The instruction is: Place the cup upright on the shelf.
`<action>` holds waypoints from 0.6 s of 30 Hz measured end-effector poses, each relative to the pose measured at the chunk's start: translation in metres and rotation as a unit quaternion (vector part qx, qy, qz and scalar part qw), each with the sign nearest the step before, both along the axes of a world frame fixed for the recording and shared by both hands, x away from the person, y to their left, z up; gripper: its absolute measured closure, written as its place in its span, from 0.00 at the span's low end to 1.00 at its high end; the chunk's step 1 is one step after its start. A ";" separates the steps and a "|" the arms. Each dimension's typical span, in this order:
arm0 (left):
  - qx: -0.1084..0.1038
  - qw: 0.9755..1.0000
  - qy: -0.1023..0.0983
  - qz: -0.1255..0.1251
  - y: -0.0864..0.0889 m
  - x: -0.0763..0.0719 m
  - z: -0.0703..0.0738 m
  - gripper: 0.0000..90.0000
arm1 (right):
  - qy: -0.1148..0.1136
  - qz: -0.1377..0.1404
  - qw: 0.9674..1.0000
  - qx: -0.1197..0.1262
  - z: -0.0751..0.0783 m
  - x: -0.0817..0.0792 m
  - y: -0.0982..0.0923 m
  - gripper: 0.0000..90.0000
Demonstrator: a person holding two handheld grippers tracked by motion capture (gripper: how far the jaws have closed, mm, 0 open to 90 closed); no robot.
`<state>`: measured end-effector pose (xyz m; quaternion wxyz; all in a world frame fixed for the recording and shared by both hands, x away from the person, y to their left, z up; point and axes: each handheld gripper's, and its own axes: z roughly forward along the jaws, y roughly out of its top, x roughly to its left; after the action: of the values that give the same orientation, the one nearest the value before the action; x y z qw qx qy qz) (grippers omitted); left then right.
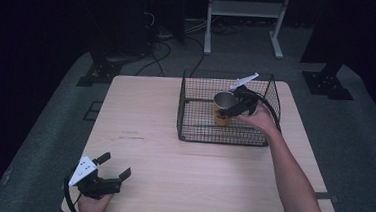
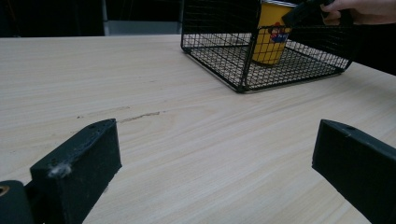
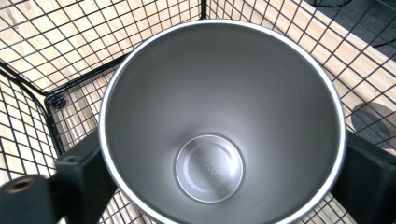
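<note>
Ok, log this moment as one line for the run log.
right gripper: shut on yellow cup inside wire basket | left gripper: open, idle near table front edge | cup upright, empty

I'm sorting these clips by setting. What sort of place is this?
Probably a lab or recording studio, not a home: a bare wooden table ringed by dark curtains, cables on grey carpet, and a wire basket where the right gripper grips a yellow cup.

High view overhead; gripper views low, close — all share the basket (image 1: 224, 133).
</note>
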<state>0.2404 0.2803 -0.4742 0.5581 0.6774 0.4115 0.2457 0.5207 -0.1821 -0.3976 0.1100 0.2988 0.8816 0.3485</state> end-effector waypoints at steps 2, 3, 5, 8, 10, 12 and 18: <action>0.000 1.000 0.000 0.000 0.000 0.000 0.000 0.00 | -0.005 -0.001 1.000 -0.003 0.001 -0.001 0.000 0.03; 0.000 1.000 -0.001 0.000 0.000 0.000 0.000 0.00 | -0.007 -0.002 1.000 -0.003 0.002 -0.001 0.000 0.03; 0.001 1.000 0.000 0.000 0.000 0.000 0.000 0.00 | -0.007 -0.002 1.000 0.000 0.003 -0.002 0.001 0.03; 0.001 1.000 -0.001 0.001 0.000 0.000 0.000 0.00 | -0.009 0.002 1.000 0.001 0.003 -0.003 0.003 0.02; 0.002 1.000 -0.001 0.001 0.000 0.000 0.000 0.00 | -0.010 0.002 1.000 0.002 0.004 -0.004 0.003 0.02; 0.002 1.000 -0.001 0.002 0.000 0.000 0.000 0.00 | -0.011 0.001 1.000 0.002 0.004 -0.004 0.004 0.02; 0.000 1.000 -0.001 0.002 0.001 0.000 0.000 0.00 | -0.010 0.000 1.000 0.009 0.007 -0.005 0.001 0.02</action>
<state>0.2401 0.2815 -0.4744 0.5578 0.6762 0.4122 0.2482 0.5161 -0.1806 -0.3910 0.1165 0.2962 0.8772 0.3595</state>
